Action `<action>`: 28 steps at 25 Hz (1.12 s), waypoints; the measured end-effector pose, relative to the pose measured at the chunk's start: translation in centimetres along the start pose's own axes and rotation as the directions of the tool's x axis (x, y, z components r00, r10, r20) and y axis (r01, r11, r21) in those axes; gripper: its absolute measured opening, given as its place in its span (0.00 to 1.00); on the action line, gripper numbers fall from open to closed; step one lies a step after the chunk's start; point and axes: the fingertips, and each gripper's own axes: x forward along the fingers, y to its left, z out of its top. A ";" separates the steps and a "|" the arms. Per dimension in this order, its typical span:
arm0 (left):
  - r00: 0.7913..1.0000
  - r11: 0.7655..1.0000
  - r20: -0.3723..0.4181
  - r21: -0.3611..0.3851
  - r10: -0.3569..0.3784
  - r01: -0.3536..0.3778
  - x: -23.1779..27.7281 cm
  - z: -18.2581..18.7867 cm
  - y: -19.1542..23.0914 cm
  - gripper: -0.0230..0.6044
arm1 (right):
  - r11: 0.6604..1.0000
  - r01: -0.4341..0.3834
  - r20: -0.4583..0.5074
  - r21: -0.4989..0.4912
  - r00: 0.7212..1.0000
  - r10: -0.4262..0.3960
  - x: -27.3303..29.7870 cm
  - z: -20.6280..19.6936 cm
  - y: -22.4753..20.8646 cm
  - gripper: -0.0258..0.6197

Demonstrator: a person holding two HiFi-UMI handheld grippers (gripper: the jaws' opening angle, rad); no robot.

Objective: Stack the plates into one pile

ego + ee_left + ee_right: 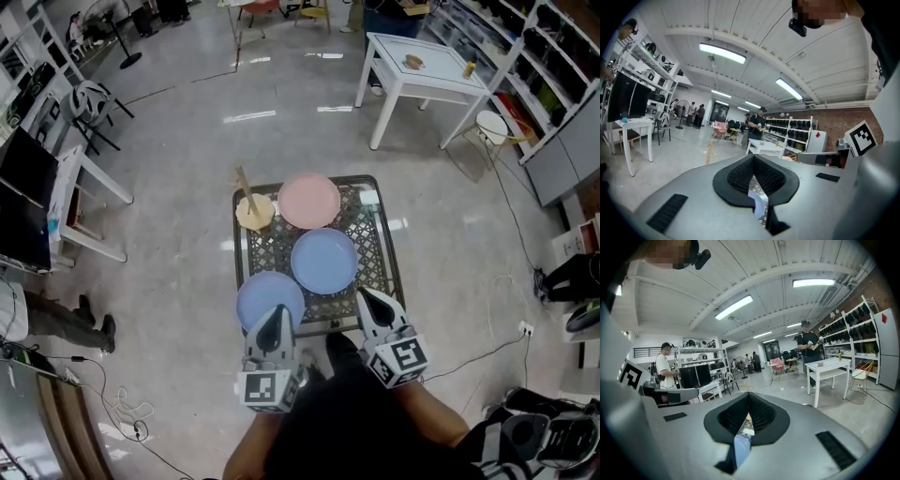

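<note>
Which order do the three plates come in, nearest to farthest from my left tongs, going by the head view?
1. Left blue plate: near left corner of the table, right at the tip of the left tongs.
2. Middle blue plate: centre of the table, ahead and to the right.
3. Pink plate: at the table's far edge.

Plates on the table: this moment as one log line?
pink plate, far blue plate, near blue plate: separate on table | left tool: shut, empty | right tool: shut, empty
</note>
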 end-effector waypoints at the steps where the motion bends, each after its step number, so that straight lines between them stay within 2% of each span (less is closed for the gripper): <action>1: 1.000 1.000 -0.003 0.004 0.003 -0.003 0.8 0.1 0.1 0.06 | 1.000 -0.004 0.001 0.001 1.000 0.004 0.7 0.3 -0.6 0.05; 14: 0.998 0.999 -0.061 0.017 0.034 -0.033 13.0 0.8 0.4 0.06 | 0.998 -0.057 -0.038 0.023 0.998 0.058 9.3 2.4 -9.3 0.05; 20: 0.991 0.995 -0.095 0.010 0.095 -0.095 17.7 0.9 1.1 0.06 | 0.997 -0.072 -0.083 0.036 0.994 0.074 12.8 2.0 -13.4 0.05; 28: 0.976 0.985 -0.134 0.011 0.170 -0.170 21.5 0.1 3.0 0.06 | 0.994 -0.090 -0.116 0.057 0.989 0.096 17.1 1.4 -16.5 0.05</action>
